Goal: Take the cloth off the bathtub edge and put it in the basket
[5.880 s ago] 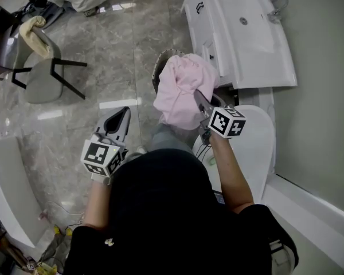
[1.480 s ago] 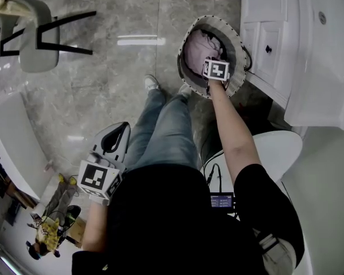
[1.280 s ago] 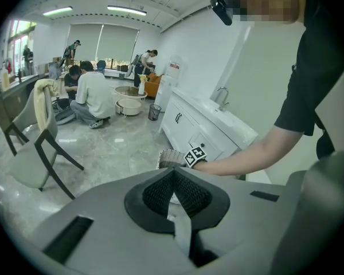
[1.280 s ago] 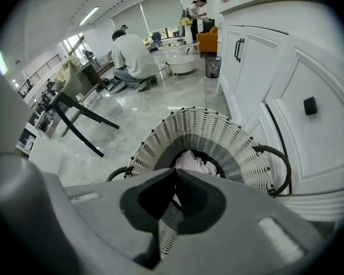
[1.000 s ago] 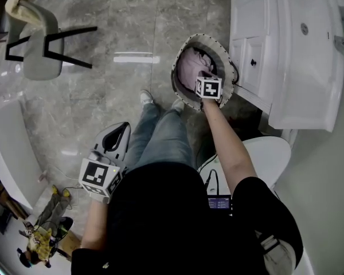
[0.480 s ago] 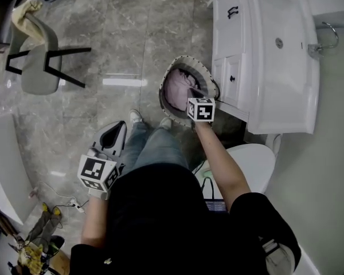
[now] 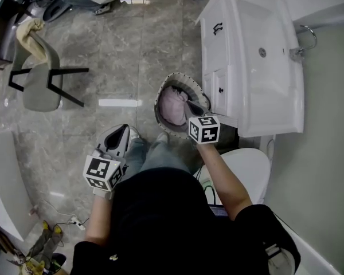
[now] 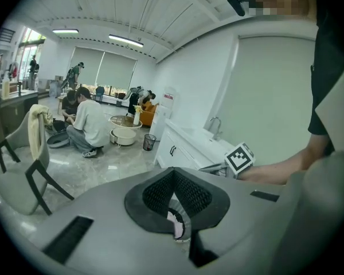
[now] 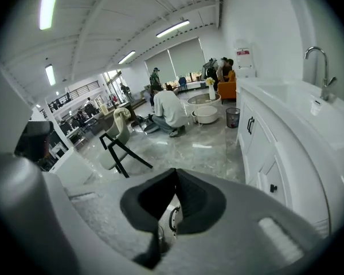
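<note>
The pink cloth (image 7: 172, 105) lies bunched inside the round grey basket (image 7: 162, 89), which stands on the floor beside the white vanity. My right gripper (image 7: 189, 106) hangs just above the basket's right rim, pointing down at it. Its jaws are shut with nothing between them, as the right gripper view (image 9: 174, 172) also shows. My left gripper (image 7: 124, 129) is held over the floor to the basket's lower left, apart from it, shut and empty. In the left gripper view (image 8: 173, 171) a bit of pink cloth (image 8: 176, 229) shows below the shut jaw tips.
A white vanity with a sink (image 7: 258, 56) stands right of the basket, and a white toilet (image 7: 249, 171) is below it. A grey chair (image 7: 37, 82) with a yellowish cloth is at far left. A white tub edge (image 7: 3, 179) runs along the left. People crouch farther off (image 8: 89, 122).
The right gripper has lifted up out of the basket, empty, and the pink cloth stays inside. The left gripper has risen a little. The head view has shifted toward the vanity.
</note>
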The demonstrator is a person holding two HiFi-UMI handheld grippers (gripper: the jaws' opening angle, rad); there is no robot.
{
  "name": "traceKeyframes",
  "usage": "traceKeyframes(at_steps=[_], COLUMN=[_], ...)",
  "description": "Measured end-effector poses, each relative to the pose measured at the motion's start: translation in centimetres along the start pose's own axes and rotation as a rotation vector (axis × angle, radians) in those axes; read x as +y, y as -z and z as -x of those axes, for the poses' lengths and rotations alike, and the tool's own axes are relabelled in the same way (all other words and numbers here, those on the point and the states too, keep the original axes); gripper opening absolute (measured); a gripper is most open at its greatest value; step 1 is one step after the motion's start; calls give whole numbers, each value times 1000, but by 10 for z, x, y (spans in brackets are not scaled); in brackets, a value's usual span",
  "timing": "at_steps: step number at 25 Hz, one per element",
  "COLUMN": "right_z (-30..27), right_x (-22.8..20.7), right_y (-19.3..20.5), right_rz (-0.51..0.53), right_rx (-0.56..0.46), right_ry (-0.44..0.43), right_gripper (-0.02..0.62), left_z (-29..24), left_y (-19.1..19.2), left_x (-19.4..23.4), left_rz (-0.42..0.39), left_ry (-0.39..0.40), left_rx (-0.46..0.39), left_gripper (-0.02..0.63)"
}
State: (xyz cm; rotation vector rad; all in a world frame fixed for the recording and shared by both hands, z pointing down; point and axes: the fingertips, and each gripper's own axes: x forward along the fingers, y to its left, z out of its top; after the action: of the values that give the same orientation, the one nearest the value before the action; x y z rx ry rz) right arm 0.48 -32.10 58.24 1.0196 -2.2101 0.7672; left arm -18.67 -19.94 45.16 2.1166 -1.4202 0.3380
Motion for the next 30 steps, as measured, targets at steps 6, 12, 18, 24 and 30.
traceKeyframes(at_steps=[6, 12, 18, 24, 30], right_z=[55, 106, 148, 182, 203], right_x=[37, 69, 102, 128, 144], right_y=[-51, -94, -127, -152, -167], right_rz=[54, 130, 164, 206, 240], right_rx=[-126, -243, -340, -424, -482], right_ry=[-47, -48, -84, -101, -110], right_gripper=[-5, -5, -5, -5, -5], left_z=[8, 23, 41, 61, 77], left_y=[-29, -63, -95, -123, -140], left_x=[-7, -12, -18, -20, -26], left_rz=[-17, -44, -92, -114, -153], left_ry=[27, 62, 95, 102, 115], left_rx=[-52, -124, -181, -238, -281], left_gripper=[12, 12, 12, 12, 12])
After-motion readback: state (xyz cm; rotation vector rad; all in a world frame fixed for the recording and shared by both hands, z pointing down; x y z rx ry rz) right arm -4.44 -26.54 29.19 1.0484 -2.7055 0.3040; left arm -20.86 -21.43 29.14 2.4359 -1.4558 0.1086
